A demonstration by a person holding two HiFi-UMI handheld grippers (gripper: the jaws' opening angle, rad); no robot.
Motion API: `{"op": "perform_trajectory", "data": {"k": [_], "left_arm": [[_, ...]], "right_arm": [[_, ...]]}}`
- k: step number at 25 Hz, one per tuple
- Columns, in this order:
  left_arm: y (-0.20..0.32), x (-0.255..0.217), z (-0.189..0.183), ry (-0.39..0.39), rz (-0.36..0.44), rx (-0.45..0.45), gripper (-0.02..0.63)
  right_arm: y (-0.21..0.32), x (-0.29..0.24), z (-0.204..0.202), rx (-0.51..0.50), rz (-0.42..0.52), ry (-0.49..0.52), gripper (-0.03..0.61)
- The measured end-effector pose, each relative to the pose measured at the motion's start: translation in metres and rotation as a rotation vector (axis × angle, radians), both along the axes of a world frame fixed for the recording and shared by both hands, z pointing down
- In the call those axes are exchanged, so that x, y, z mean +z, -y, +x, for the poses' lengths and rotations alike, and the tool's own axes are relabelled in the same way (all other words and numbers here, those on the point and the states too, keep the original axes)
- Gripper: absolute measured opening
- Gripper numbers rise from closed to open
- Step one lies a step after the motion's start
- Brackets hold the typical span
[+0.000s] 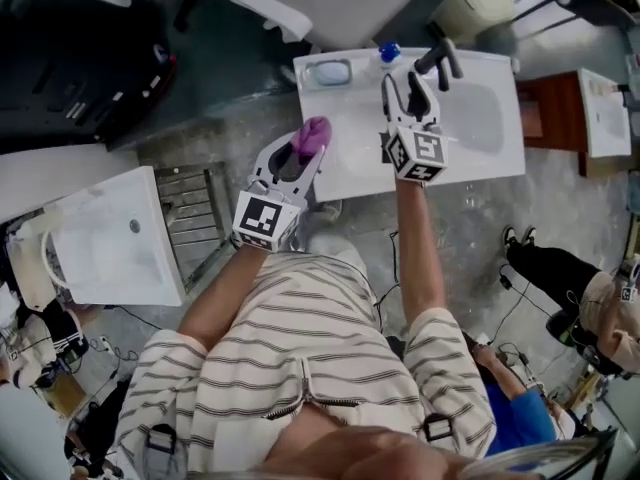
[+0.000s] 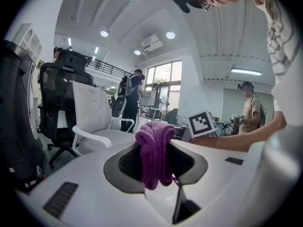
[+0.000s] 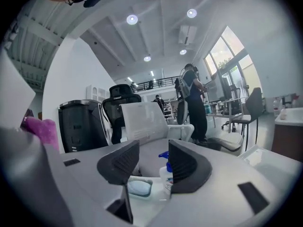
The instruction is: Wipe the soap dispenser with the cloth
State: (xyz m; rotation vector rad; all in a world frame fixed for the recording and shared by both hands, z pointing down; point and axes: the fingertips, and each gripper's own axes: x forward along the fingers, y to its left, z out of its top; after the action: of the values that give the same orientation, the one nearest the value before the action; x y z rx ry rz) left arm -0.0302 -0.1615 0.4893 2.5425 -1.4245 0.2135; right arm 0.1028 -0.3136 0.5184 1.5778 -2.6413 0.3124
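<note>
The soap dispenser (image 1: 388,54), a clear bottle with a blue pump, stands at the back edge of the white sink counter (image 1: 350,163). My right gripper (image 1: 403,93) hovers just in front of it, open and empty. In the right gripper view the dispenser (image 3: 165,172) shows beyond the parted jaws, apart from the gripper (image 3: 152,162). My left gripper (image 1: 305,150) is at the counter's front left, shut on a bunched purple cloth (image 1: 313,136). In the left gripper view the cloth (image 2: 155,150) hangs between the jaws of that gripper (image 2: 155,159).
A soap dish (image 1: 328,71) sits left of the dispenser, and a black faucet (image 1: 440,60) stands over the basin (image 1: 482,118) to its right. A white chair (image 1: 320,3) is behind the counter. A second sink unit (image 1: 110,238) and a metal rack (image 1: 195,208) lie at left.
</note>
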Motion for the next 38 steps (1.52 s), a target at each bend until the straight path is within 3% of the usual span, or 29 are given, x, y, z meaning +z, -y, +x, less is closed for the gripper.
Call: {"op": "perform_trajectory", "data": {"k": [9,18,27,38], "left_arm": [[-0.033,-0.032,-0.015,0.015,0.075,0.006,0.13],[-0.053,-0.054,-0.017,0.02,0.13,0.034,0.13],[-0.059,-0.061,-0.008,0.038,0.173,0.047,0.129],[-0.058,-0.067,0.0,0.06,0.214,0.014,0.129]], "right_arm": [[-0.095,-0.063,-0.032,-0.001,0.017,0.072,0.112],[-0.16,-0.098,-0.053,0.013,0.048,0.045,0.029],[-0.194,-0.106,-0.062,0.013,0.068,0.04,0.009],[-0.202,-0.101,-0.046,0.05,0.055,0.026,0.009]]}}
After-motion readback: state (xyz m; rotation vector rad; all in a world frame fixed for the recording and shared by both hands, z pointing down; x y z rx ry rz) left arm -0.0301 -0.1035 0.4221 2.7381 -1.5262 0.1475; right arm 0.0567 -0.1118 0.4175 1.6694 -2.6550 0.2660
